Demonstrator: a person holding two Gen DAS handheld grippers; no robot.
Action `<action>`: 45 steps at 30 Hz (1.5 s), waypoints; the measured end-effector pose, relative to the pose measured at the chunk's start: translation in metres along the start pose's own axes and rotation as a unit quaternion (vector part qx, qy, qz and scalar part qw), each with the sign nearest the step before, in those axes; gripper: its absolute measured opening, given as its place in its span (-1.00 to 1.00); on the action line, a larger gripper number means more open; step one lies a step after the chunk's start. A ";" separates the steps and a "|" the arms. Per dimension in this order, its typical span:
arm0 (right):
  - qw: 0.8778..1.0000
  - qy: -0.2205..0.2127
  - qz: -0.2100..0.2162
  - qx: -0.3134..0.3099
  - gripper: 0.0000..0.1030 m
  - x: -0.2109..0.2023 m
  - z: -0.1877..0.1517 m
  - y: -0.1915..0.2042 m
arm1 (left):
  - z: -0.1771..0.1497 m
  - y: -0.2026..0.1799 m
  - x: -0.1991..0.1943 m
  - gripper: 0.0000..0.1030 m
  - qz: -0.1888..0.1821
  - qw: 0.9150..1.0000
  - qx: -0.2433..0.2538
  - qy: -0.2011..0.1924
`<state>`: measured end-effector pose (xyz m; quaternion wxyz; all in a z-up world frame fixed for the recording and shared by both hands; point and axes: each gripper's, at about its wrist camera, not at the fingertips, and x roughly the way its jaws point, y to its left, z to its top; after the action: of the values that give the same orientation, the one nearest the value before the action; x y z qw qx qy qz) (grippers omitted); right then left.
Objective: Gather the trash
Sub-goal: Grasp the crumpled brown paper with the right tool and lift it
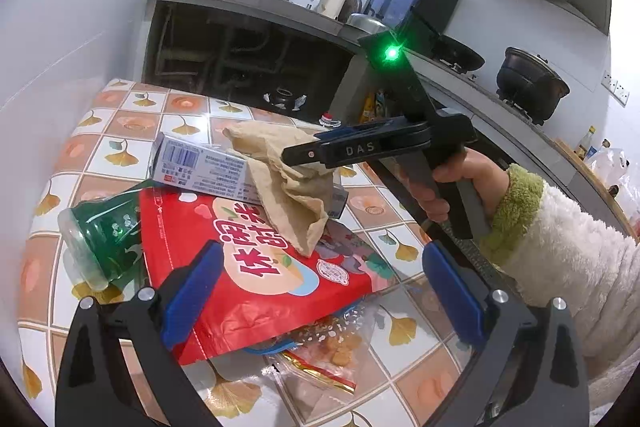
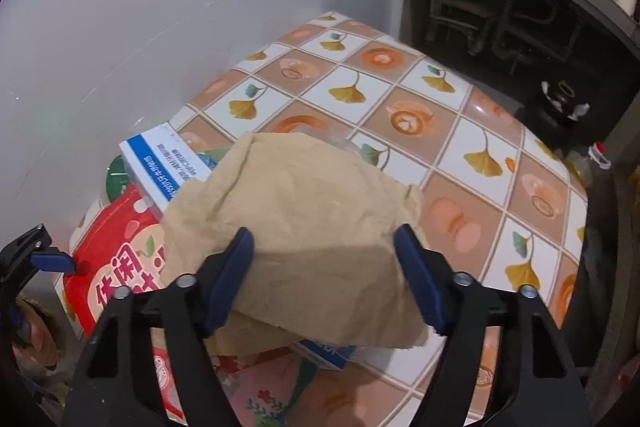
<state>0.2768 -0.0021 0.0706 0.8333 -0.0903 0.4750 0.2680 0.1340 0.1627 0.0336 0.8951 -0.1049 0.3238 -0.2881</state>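
Blue-padded jaws of the left gripper (image 1: 322,293) are hanging wide apart just above the near end of the red snack bag (image 1: 256,267), with nothing pressed between them; the bag is showing in the gap but neither pad is touching it. That red bag is lying flat on the tiled table (image 1: 132,123) and serving as the middle of the trash heap. Under its near edge a clear packet (image 1: 332,343) of small orange snack pieces is sticking out. Against the bag's left side a green plastic bottle (image 1: 104,239) is lying on its side, its base pointing toward the left wrist camera. Across the bag's far end a white and blue carton (image 1: 192,163) is resting at a slant.

On top of that carton, and drooping down over the bag's far part, a crumpled brown paper (image 2: 304,211) is sitting between the jaws of the right gripper (image 2: 326,275). Those jaws are standing at a middling width, and both blue pads are touching the paper's sides, so the claw is holding the wad. From the left wrist view the right gripper is pointing down at the heap from the bag's right side, a green light glowing on its body, and a hand (image 1: 452,183) in a fluffy white sleeve (image 1: 560,251) with a green cuff is squeezing its handle.
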 end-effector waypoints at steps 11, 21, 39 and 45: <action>0.999 -0.020 -0.023 0.029 -0.87 -0.014 -0.003 -0.011 | 0.003 0.007 -0.005 0.89 0.004 1.000 -0.007 -0.005; 0.993 -0.101 -0.016 0.059 -0.95 -0.079 -0.031 -0.017 | 0.002 0.009 -0.007 0.89 0.012 1.000 0.000 -0.005; 0.989 -0.049 -0.080 0.111 -0.94 -0.082 -0.172 -0.007 | 0.001 -0.005 -0.011 0.89 0.011 0.999 0.034 -0.007; 0.980 -0.030 -0.011 0.197 -0.76 -0.052 -0.195 -0.033 | 0.020 -0.008 -0.003 0.89 0.014 0.998 0.054 0.009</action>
<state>0.1287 -0.1280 0.0072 0.8514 0.0785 0.4926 0.1623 0.1410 0.1580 0.0540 0.9004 -0.0489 0.3173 -0.2936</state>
